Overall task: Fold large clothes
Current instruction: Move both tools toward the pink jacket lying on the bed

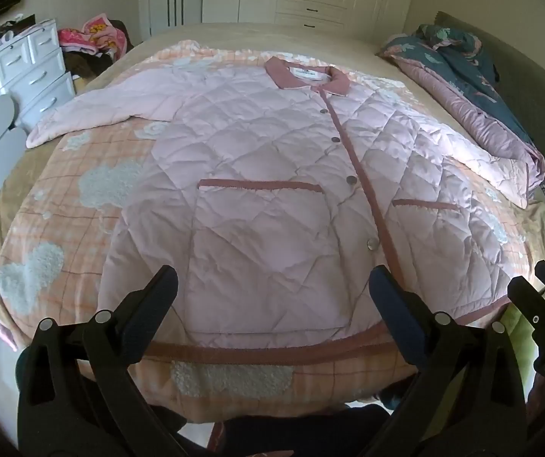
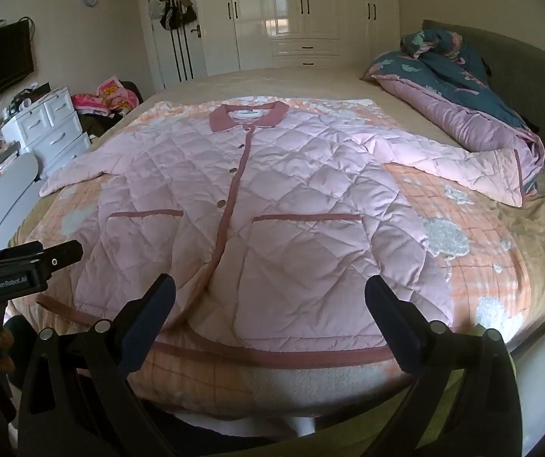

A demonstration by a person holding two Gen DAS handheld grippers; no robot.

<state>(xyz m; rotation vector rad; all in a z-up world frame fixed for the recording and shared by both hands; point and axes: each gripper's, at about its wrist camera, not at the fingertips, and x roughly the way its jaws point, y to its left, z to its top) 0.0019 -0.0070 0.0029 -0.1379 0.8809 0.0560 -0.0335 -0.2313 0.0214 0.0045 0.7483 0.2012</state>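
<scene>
While both grippers are hanging over the near edge of the bed (image 2: 531, 236), their jaws are standing wide apart and holding nothing: the left gripper (image 1: 272, 297) and the right gripper (image 2: 270, 302). Beyond them the pink jacket (image 2: 280, 209) is lying flat and buttoned on an orange blanket (image 2: 474, 236), sleeves spread, collar far. A quilt (image 2: 459, 87) is lying behind.
</scene>
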